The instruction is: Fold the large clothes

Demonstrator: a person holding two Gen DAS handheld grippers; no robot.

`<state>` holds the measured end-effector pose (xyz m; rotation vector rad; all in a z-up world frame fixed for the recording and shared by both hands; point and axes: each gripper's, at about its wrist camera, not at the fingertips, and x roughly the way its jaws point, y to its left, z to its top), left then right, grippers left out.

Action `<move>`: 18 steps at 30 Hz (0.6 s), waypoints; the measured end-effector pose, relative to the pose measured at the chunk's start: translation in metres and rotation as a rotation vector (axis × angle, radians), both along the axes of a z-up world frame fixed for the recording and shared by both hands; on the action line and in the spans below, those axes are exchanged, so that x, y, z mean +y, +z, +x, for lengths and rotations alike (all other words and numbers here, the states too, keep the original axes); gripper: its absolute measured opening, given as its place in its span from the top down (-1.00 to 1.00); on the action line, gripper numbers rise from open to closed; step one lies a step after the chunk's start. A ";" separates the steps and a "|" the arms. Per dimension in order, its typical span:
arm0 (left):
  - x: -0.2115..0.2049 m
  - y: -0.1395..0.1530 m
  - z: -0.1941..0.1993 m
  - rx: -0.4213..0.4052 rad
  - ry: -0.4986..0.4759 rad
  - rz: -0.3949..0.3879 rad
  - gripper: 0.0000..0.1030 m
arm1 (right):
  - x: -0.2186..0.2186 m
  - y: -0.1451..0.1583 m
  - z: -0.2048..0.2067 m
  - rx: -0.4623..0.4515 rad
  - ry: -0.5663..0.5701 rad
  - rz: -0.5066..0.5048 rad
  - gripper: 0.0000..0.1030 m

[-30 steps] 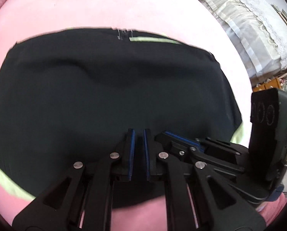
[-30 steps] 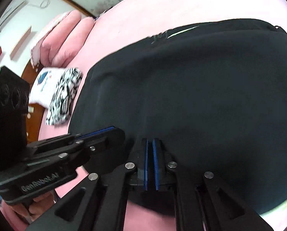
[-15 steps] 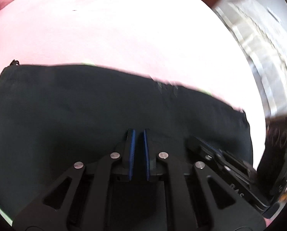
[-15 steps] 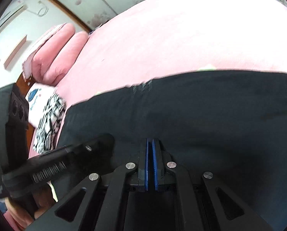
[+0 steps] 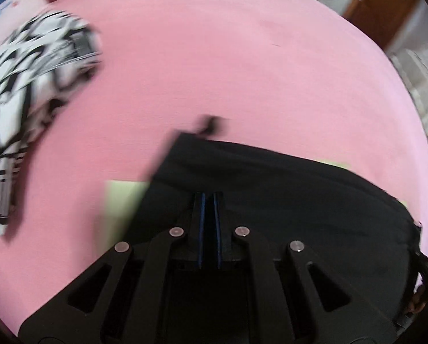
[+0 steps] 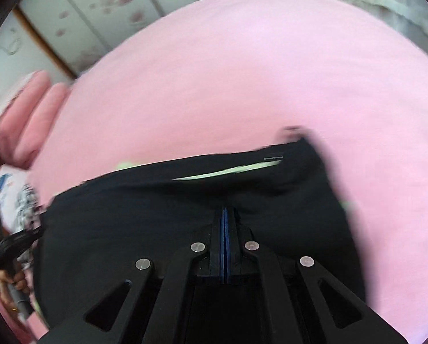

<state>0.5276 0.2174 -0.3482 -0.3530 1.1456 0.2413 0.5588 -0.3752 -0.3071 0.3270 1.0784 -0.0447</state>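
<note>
Black garment [image 5: 285,200] stretches crosswise ahead of both tools on the pink bed [image 5: 214,57], its long axis running tool to tool. Left tool [image 5: 209,200] and right tool [image 6: 225,215] each pinch its near edge, equally close.

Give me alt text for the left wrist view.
The left gripper, jaws nearly shut, pinches a black garment with pale green trim, lying on a pink bed. A blurred black-and-white patterned cloth sits at left.
</note>
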 end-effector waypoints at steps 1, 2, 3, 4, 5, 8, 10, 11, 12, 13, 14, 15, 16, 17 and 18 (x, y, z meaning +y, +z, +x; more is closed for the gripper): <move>0.009 -0.002 -0.003 -0.003 0.022 0.013 0.89 | -0.009 0.001 -0.002 -0.003 -0.025 -0.029 0.98; 0.016 -0.004 -0.005 -0.008 0.035 0.005 0.89 | -0.016 0.002 -0.003 -0.005 -0.043 -0.048 0.98; 0.022 -0.005 -0.007 -0.014 0.048 -0.016 0.89 | -0.022 0.004 -0.004 0.001 -0.066 -0.052 0.98; 0.027 -0.004 -0.009 -0.017 0.062 -0.037 0.89 | -0.025 0.009 -0.004 0.022 -0.085 -0.024 0.98; 0.028 -0.001 -0.010 -0.018 0.070 -0.040 0.89 | -0.024 0.014 -0.003 0.032 -0.076 -0.006 0.98; 0.018 0.021 -0.014 -0.044 0.059 -0.087 0.89 | 0.007 0.043 -0.005 -0.023 0.070 -0.004 0.98; -0.003 0.036 -0.019 -0.068 0.031 -0.178 0.89 | 0.035 0.051 -0.006 -0.019 0.146 0.056 0.98; -0.020 0.044 -0.022 -0.091 -0.005 -0.222 0.89 | 0.051 0.052 -0.008 -0.014 0.181 0.105 0.98; -0.034 0.051 -0.025 -0.105 -0.035 -0.243 0.89 | 0.069 0.050 -0.011 -0.009 0.208 0.148 0.98; -0.059 0.057 -0.028 -0.109 -0.084 -0.261 0.89 | 0.090 0.047 -0.017 0.003 0.236 0.181 0.98; -0.079 0.059 -0.030 -0.100 -0.129 -0.276 0.89 | 0.112 0.042 -0.023 0.019 0.265 0.203 0.98; -0.089 0.061 -0.036 -0.088 -0.165 -0.285 0.89 | 0.133 0.034 -0.029 0.042 0.296 0.213 0.98; -0.107 0.060 -0.039 -0.073 -0.200 -0.290 0.89 | 0.149 0.026 -0.034 0.069 0.315 0.219 0.98; -0.126 0.055 -0.043 -0.051 -0.237 -0.301 0.89 | 0.162 0.020 -0.040 0.091 0.329 0.222 0.98; -0.135 0.049 -0.048 -0.034 -0.245 -0.312 0.89 | 0.172 0.015 -0.046 0.111 0.341 0.220 0.98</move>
